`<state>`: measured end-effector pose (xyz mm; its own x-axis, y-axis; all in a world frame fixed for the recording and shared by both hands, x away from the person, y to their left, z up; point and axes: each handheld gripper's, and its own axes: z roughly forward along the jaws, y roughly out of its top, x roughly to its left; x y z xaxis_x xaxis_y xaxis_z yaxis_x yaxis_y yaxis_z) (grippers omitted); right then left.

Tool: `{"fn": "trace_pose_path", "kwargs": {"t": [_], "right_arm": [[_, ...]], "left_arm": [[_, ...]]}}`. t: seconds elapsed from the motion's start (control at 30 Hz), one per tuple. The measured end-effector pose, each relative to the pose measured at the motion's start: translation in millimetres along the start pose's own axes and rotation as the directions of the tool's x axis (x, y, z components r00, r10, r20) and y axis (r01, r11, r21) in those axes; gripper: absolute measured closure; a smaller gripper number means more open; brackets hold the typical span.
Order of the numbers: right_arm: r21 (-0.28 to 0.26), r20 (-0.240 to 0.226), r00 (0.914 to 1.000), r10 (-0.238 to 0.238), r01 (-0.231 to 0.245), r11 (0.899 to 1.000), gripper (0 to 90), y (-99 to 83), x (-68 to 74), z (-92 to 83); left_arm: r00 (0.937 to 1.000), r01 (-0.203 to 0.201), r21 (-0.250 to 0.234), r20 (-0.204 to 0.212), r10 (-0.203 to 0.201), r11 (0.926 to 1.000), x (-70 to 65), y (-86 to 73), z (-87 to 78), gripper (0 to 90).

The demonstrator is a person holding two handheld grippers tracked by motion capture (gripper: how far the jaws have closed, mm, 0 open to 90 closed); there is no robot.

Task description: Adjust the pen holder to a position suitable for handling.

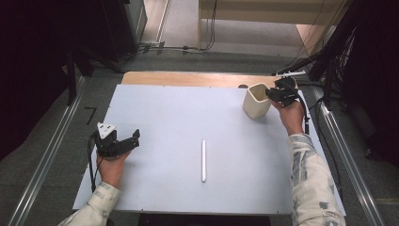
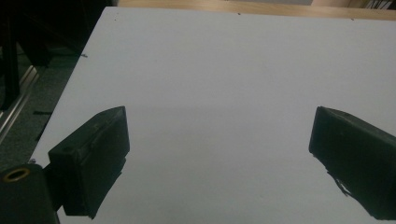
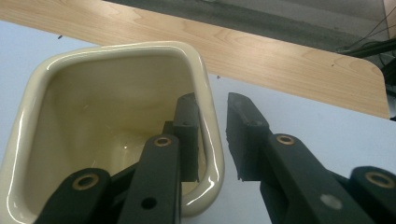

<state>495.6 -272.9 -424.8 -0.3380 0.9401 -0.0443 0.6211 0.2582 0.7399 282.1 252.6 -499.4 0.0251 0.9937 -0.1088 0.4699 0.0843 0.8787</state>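
Right gripper (image 3: pixel 212 140) pinching cup (image 3: pixel 116 65) wall, cup base cut off; left gripper (image 2: pixel 219 154) spread

Our left gripper (image 1: pixel 123 143) rests low at the near left, its jaws spread wide with nothing between them. Our right gripper (image 1: pixel 272 92) reaches far right, forearm extended, jaws drawn close together, one either side of a thin wall.

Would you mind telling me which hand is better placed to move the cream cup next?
The right. The right gripper already straddles the rim of the cup, one jaw inside and one outside, closed on its wall. The left gripper rests open over bare table, far from the cup.
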Motion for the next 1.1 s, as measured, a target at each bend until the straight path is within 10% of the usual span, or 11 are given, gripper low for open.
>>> {"fn": "trace_pose_path", "kwargs": {"t": [0.7,1.1], "right_arm": [[0.024,-0.069,0.9975,0.016,-0.015,1.000,78.7,0.1,16.6,-4.3],[0.009,-0.166,0.9840,-0.064,0.066,0.998,78.4,-14.3,123.1,-19.2]], "left_arm": [[1.0000,0.003,-0.005,0.002,-0.003,1.0000,-0.1,0.5,0.3,5.8],[1.0000,-0.002,-0.001,0.006,0.002,1.0000,-1.4,0.2,-0.3,5.9]]}}
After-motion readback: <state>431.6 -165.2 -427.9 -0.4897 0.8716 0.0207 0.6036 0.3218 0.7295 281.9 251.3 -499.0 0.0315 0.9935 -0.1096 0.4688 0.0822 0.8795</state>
